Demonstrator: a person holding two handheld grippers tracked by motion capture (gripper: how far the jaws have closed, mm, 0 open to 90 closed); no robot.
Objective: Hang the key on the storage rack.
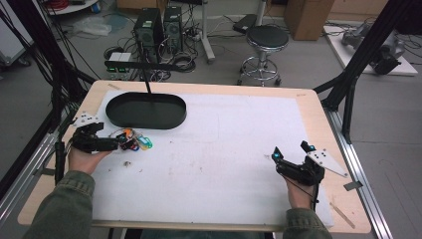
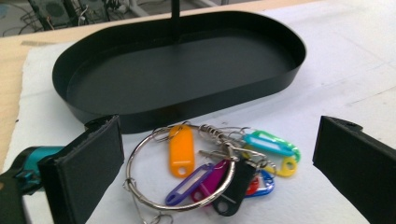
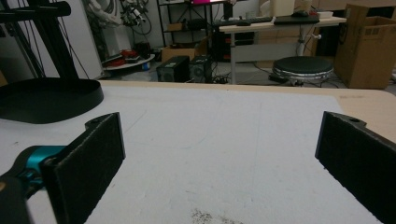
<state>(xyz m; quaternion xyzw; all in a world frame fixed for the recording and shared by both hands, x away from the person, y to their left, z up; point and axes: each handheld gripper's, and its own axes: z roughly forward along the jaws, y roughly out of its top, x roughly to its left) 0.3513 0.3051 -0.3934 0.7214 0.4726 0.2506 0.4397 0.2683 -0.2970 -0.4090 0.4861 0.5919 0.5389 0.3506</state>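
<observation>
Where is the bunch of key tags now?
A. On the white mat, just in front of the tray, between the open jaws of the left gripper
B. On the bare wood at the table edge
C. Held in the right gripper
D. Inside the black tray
A: the key tags lie on the white mat outside the tray, and the left gripper has its jaws wide apart on either side of them.

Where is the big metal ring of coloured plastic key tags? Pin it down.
The metal ring of coloured key tags lies on the white mat at the table's left, just in front of the black oval tray, between the left gripper's open jaws.
</observation>
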